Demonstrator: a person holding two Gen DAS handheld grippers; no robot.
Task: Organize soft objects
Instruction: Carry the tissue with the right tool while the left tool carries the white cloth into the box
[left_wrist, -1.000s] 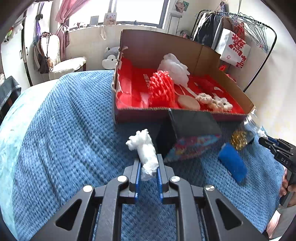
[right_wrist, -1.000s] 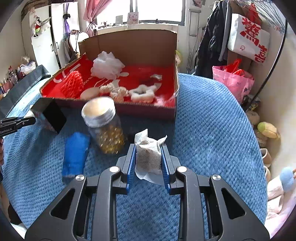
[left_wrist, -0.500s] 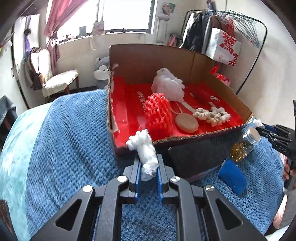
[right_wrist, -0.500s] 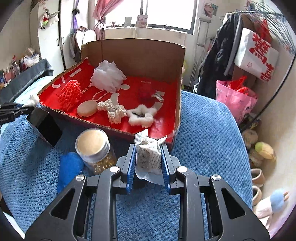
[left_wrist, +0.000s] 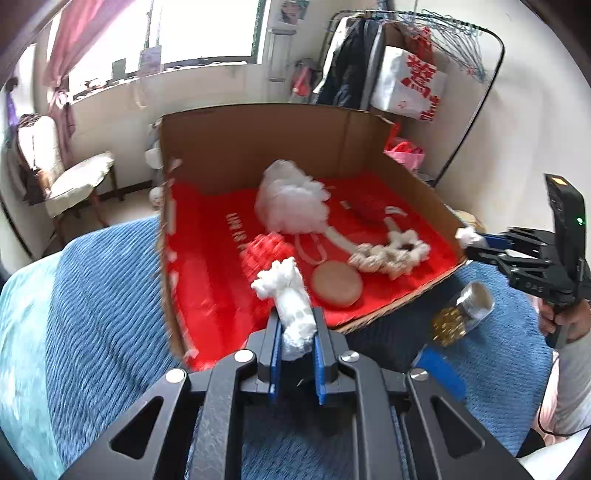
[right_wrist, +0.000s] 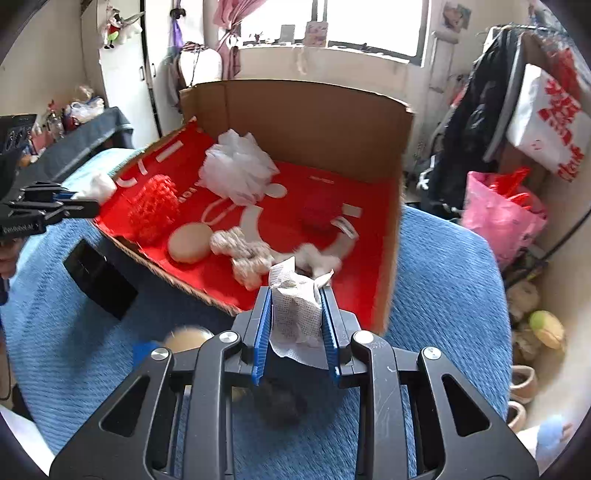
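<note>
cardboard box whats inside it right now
The cardboard box holds a white mesh pouf, a red net ball, a tan round pad, a cream knitted piece and a red item. The near right corner is hidden behind the gauze roll.

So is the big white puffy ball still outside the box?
No, the white puffy ball sits inside the cardboard box on its red floor.

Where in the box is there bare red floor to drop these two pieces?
Bare floor lies along the box's left wall, beside the red mesh ball, and before the back wall. Crowded: the middle, around the white puff, tan pad and cream scrunchies.
</note>
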